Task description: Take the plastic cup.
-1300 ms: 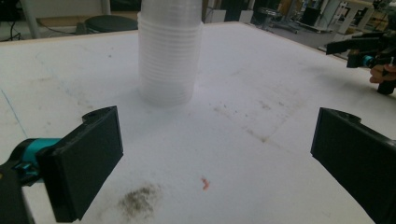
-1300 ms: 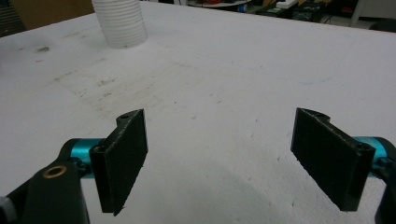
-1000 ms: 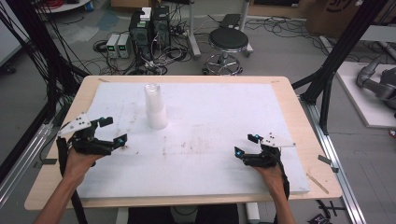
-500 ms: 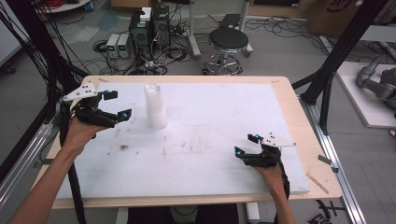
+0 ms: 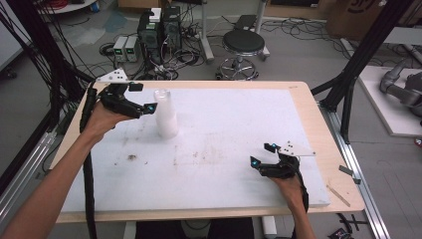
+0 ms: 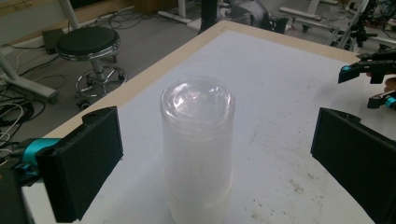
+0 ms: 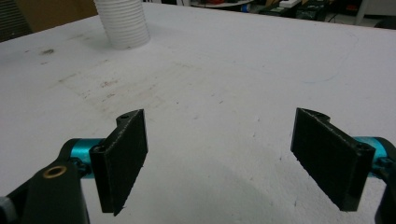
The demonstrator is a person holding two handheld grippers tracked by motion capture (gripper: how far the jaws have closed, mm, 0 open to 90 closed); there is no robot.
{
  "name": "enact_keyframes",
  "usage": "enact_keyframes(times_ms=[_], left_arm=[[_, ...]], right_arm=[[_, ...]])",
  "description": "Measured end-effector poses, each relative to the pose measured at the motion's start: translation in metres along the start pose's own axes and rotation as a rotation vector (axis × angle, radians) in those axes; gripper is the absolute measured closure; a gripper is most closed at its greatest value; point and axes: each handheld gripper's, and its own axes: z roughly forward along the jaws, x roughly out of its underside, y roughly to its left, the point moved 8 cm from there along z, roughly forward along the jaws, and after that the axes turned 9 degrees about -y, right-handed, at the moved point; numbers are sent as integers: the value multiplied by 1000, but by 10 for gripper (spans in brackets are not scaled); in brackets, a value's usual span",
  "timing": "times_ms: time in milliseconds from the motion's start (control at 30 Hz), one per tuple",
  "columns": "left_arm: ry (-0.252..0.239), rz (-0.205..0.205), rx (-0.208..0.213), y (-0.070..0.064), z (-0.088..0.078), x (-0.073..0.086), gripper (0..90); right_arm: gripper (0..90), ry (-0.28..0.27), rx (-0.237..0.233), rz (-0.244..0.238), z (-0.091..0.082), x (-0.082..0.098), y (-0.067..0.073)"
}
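At the far left of the white foam-covered table (image 5: 224,124), a tall stack of translucent white plastic cups (image 5: 165,115), standing upside down, is now approached by the left gripper (image 5: 143,99). Compared with the high view a second earlier, this gripper has been carried from the near left edge of the table up and away toward the stack, so that its black jaws now stand just beside the cups on their left. In the left gripper view the stack (image 6: 197,149) is seen upright between the two wide-apart jaws, with a clear gap on either side; nothing is gripped yet. This is judged to be the end of the reach, with a closing of the jaws on the stack as the likely next step.

The right gripper (image 5: 263,155) is kept where it was, low over the near right part of the table, well apart from the cups. Its jaws are spread wide with nothing between them, as shown in the right gripper view, where the ribbed base of the stack (image 7: 122,24) is seen far off.

No brand, label or readable writing is made out on the cups, the grippers or the table.
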Motion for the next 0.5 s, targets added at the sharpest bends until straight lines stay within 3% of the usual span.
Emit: enact_keyframes(times_ms=[167,500], left_arm=[[55,23,17,2,18,-4,21],[166,4,67,6,42,0,21]], right_arm=[[188,0,-2,-1,0,0,0],[188,4,-5,-2,1,0,-1]])
